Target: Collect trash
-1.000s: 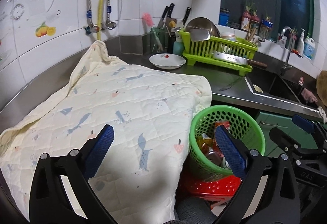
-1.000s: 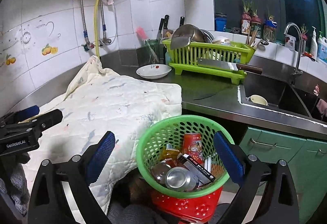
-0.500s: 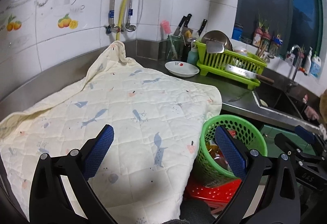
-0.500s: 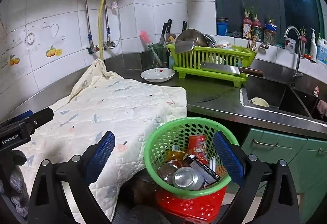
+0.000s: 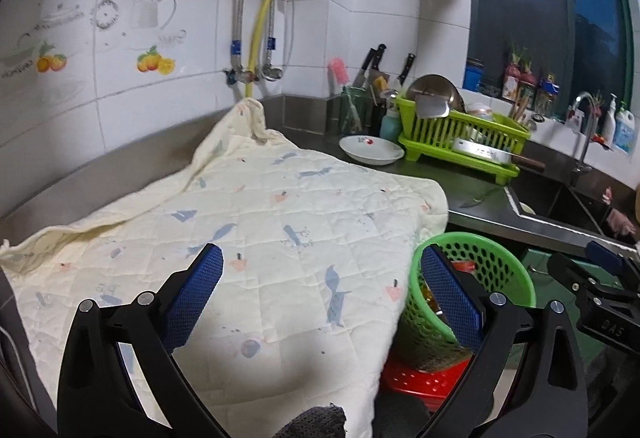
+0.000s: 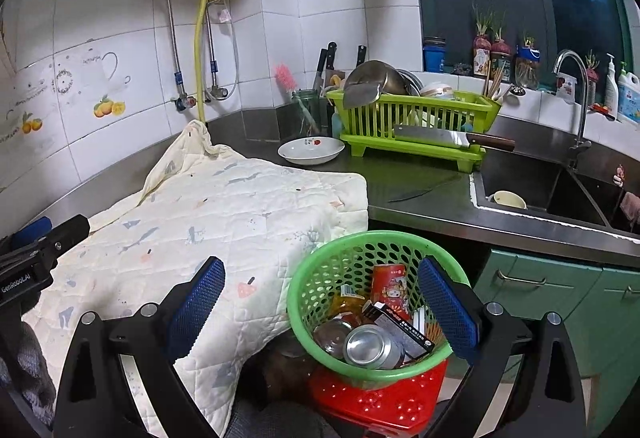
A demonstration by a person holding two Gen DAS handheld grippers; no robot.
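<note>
the green basket (image 6: 374, 318) stands upright, mouth up, on a red perforated stool or crate (image 6: 380, 398) just in front of the counter (image 6: 424, 198) edge, below the level of its top. in it lies the trash: a silver can (image 6: 372, 346) on its side with its end toward me, a red can (image 6: 390, 288) standing nearly upright, a dark carton (image 6: 400, 326) slanting from upper left to lower right, and a glass jar (image 6: 334, 334). my right gripper (image 6: 320, 302) hovers over the basket, jaws wide and empty; my left gripper (image 5: 320, 298) hangs over the quilted cloth (image 5: 248, 238), jaws also wide and empty. the cloth drapes over the counter's left part and its front edge, touching the basket's rim. beyond it sit a white dish (image 6: 311, 149), a green dish rack (image 6: 412, 118) with a cleaver (image 6: 448, 138) across its front, then the sink (image 6: 540, 186), white tiled walls and a dark window.
</note>
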